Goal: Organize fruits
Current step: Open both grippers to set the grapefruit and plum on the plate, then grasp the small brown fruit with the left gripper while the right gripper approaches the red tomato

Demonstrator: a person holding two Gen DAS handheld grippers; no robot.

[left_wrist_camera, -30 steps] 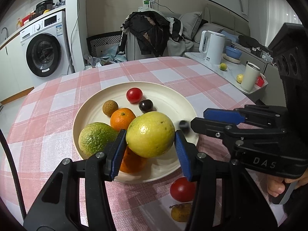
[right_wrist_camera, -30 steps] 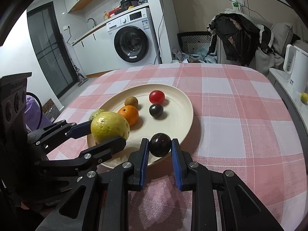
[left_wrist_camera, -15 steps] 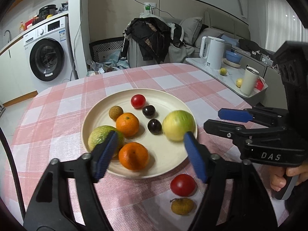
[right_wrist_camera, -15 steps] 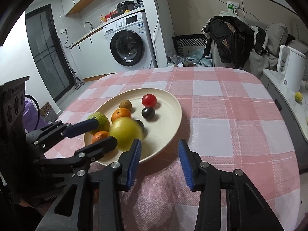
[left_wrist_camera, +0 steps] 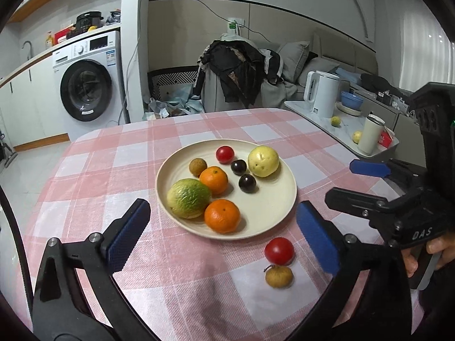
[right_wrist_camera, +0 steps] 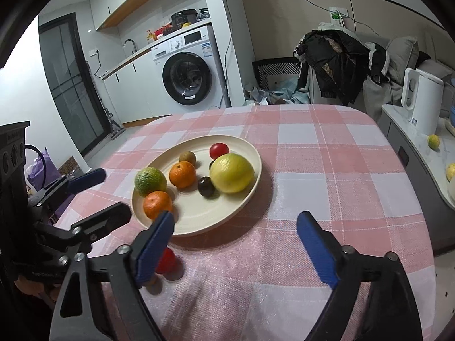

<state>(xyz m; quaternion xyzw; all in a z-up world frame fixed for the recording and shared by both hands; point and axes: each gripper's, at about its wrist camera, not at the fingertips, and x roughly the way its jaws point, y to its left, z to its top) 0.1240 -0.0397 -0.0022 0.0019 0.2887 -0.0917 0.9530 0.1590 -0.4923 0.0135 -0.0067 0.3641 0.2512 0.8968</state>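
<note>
A cream plate [left_wrist_camera: 284, 216] [right_wrist_camera: 199, 213] on the pink checked table holds a yellow fruit [left_wrist_camera: 263, 161] [right_wrist_camera: 231, 172], two dark plums [left_wrist_camera: 246, 183] [left_wrist_camera: 238, 166], two oranges [left_wrist_camera: 222, 216], a green fruit [left_wrist_camera: 188, 198], a red tomato [left_wrist_camera: 224, 154] and a brown longan [left_wrist_camera: 198, 166]. Another red tomato [left_wrist_camera: 279, 251] [right_wrist_camera: 166, 260] and a small brown fruit [left_wrist_camera: 279, 276] lie on the cloth in front of the plate. My left gripper [left_wrist_camera: 222, 204] [right_wrist_camera: 115, 191] hangs before the plate, jaws opening wide, holding nothing. My right gripper [right_wrist_camera: 235, 216] [left_wrist_camera: 341, 182], jaws also opening, is off the plate's near right rim and holds nothing.
A side counter on the right carries a white kettle [left_wrist_camera: 321, 93], a cup [left_wrist_camera: 369, 135], a blue bowl and two small yellow fruits. Behind the table are a clothes-draped chair [left_wrist_camera: 236, 74] and a washing machine [left_wrist_camera: 85, 88]. The table's edges fall away left and right.
The left gripper let go of the yellow fruit, now on the plate's far right. The right gripper released the dark plum onto the plate. Both drew back with jaws spread.
</note>
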